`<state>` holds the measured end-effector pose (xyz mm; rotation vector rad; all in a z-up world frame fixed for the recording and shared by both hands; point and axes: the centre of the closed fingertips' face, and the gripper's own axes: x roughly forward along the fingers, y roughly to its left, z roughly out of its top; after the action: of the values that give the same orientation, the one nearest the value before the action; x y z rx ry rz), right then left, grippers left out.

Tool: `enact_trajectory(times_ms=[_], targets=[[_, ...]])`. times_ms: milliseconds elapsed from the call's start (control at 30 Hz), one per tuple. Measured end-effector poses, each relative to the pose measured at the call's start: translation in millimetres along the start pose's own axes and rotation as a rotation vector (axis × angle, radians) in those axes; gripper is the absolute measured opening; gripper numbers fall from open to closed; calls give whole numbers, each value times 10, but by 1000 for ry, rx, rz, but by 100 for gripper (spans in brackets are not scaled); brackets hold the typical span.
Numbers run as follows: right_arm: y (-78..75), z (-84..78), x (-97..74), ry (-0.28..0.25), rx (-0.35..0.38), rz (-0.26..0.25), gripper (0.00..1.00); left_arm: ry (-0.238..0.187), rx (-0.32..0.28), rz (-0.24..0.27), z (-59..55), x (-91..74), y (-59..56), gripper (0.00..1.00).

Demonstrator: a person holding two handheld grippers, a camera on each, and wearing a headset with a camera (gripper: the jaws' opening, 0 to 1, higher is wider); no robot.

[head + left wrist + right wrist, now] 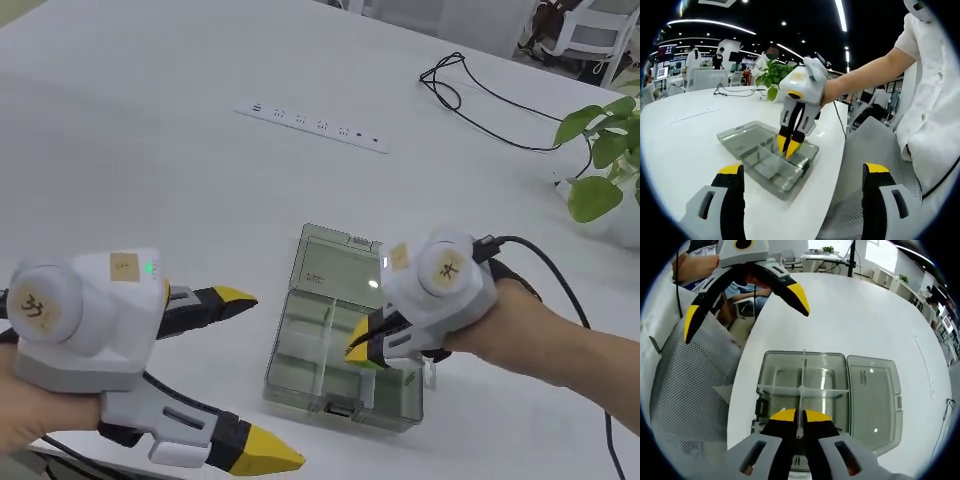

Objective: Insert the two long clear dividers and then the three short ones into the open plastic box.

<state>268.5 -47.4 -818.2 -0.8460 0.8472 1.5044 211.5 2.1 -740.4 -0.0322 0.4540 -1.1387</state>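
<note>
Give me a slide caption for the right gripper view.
Right gripper shut on a clear divider inside the open plastic box, left gripper held open beyond.

Right gripper (358,352) on divider (803,375) blocks box (285,345) middle; table (150,170) free around; power strip (310,125) well behind

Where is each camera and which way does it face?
Head view: on the headset, down at the box; left gripper, right gripper, right hand show.
Left gripper view: on that gripper, across the box toward the right gripper and arm; own jaws open.
Right gripper view: on that gripper, down into the box, own jaws shut on a divider.
Shared: all see the box.
</note>
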Motion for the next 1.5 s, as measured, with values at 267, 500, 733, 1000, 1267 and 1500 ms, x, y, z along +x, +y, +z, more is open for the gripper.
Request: enact_trajectory(times_ms=[267, 500, 733, 1000, 1267, 1500], targets=[[-26, 66, -142, -41, 19, -28, 11, 4, 4, 3, -10, -16, -2, 100], [-43, 112, -345, -96, 61, -64, 17, 6, 1, 8, -10, -25, 2, 100], [-54, 150, -586, -166, 108, -99, 25, 6, 3, 11, 8, -35, 7, 100], [-22, 44, -837, -204, 153, -126, 30, 9, 4, 14, 12, -49, 15, 100], [51, -275, -1058, -196, 206, -151, 37, 13, 2, 13, -1, -58, 7, 100], [136, -595, -1190, -172, 247, -161, 44, 15, 3, 17, -8, -69, 9, 100]])
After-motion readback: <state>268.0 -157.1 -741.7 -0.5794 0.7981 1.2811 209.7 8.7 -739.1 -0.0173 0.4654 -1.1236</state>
